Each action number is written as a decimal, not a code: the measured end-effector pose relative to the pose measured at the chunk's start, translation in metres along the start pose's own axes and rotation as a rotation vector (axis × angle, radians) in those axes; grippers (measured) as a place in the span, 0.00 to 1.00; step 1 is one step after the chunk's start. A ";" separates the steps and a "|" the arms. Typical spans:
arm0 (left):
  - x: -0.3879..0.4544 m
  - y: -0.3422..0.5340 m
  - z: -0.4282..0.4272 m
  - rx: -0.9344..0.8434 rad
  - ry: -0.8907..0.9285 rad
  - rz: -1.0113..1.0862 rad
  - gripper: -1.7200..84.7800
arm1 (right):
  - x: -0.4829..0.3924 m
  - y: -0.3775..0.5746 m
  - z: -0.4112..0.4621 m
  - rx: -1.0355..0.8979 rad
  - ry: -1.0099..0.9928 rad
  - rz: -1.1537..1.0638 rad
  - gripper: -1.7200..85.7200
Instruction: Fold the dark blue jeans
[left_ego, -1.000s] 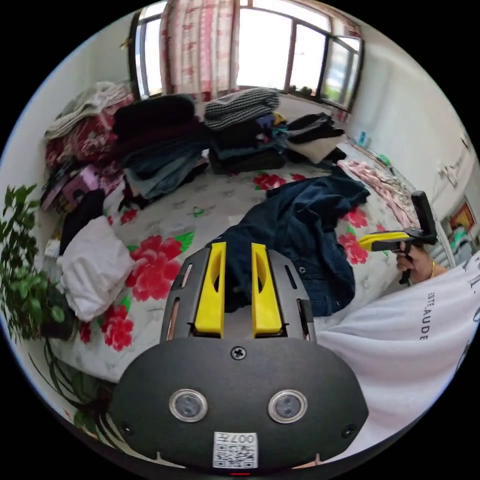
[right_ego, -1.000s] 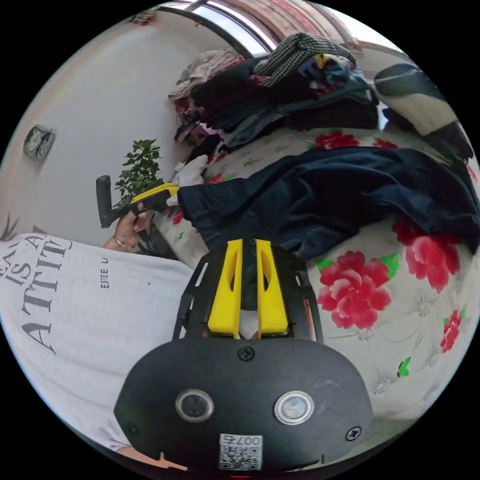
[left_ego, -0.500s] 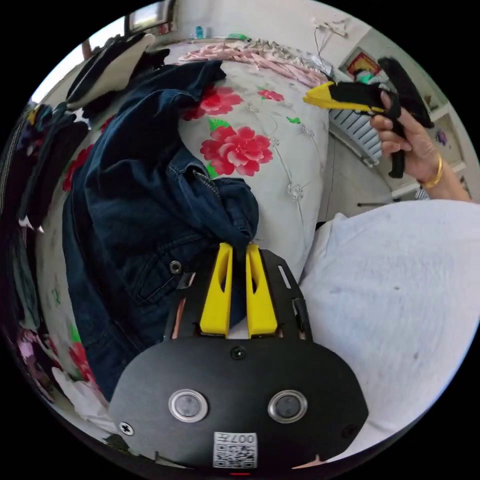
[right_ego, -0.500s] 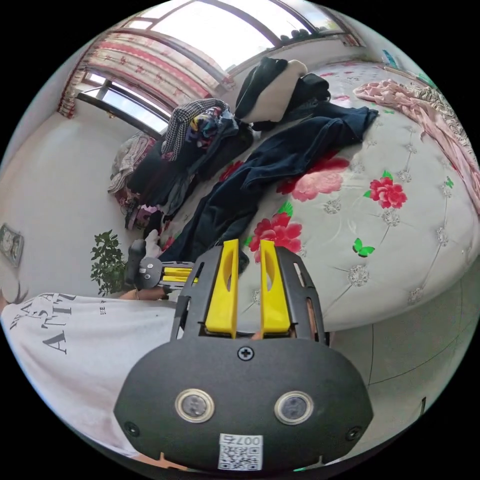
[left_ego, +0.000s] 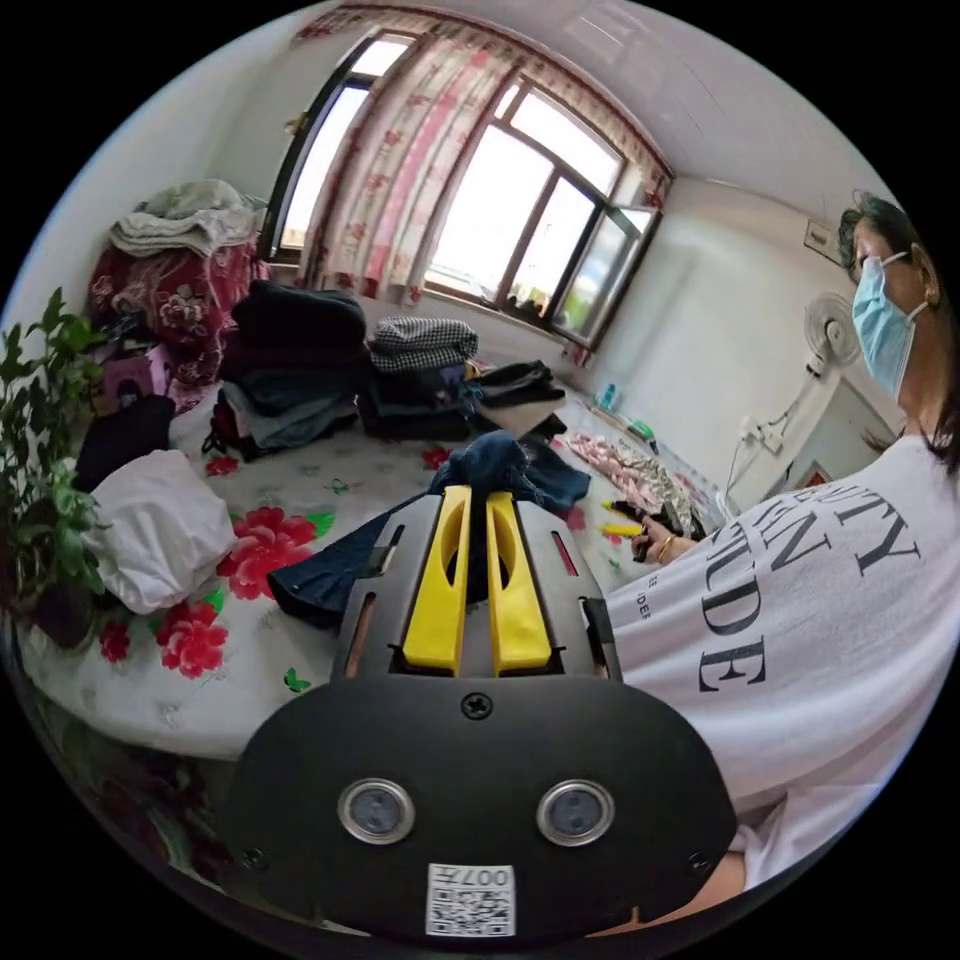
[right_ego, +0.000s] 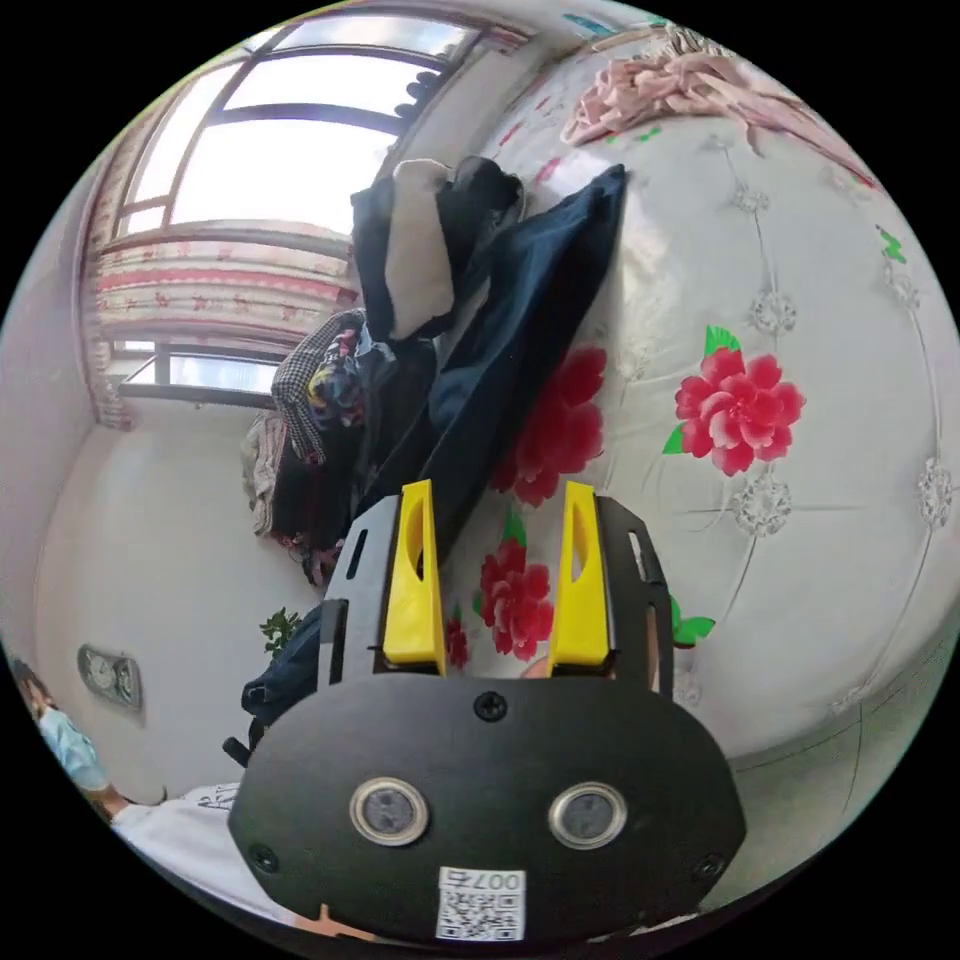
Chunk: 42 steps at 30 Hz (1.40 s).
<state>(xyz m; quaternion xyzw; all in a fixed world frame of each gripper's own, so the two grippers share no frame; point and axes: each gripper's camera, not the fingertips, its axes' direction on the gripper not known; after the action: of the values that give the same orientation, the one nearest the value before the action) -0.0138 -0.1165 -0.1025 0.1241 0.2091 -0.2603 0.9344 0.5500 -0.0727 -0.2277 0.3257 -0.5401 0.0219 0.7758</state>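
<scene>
The left gripper (left_ego: 478, 505) pinches bunched jeans (left_ego: 497, 465) above the bed (left_ego: 210, 660), hiding the waistband, while the right gripper (right_ego: 497, 510) gapes empty over bare bedspread.

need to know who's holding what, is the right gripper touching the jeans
Apart. In the right gripper view, the right gripper is open with only bedsheet between its jaws, the jeans lying beside it.

The left claw (left_ego: 478, 500) has its two yellow jaws pinched on a bunch of the dark blue jeans (left_ego: 490, 468). The rest of the jeans hangs down onto the bed (left_ego: 230, 650) with red flowers. A white bundle (left_ego: 160, 525) lies on the bed beside a green plant (left_ego: 40, 480). Piles of clothes (left_ego: 300, 370) sit by the window (left_ego: 500, 240).
</scene>
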 end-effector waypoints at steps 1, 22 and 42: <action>0.003 0.008 -0.011 0.027 -0.005 -0.039 0.02 | 0.012 -0.009 0.010 -0.032 -0.057 0.048 0.18; 0.091 0.018 -0.185 0.486 -0.023 0.117 0.01 | -0.178 -0.017 -0.244 0.418 -0.525 -0.585 0.02; -0.169 -0.008 0.057 -0.110 -0.789 -0.641 0.08 | -0.234 -0.109 0.120 -0.156 0.192 -0.580 0.10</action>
<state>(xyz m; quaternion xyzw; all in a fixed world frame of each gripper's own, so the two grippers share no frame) -0.1312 -0.0691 0.0239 -0.1032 -0.1189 -0.5496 0.8205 0.3959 -0.1472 -0.4546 0.4022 -0.3490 -0.2112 0.8196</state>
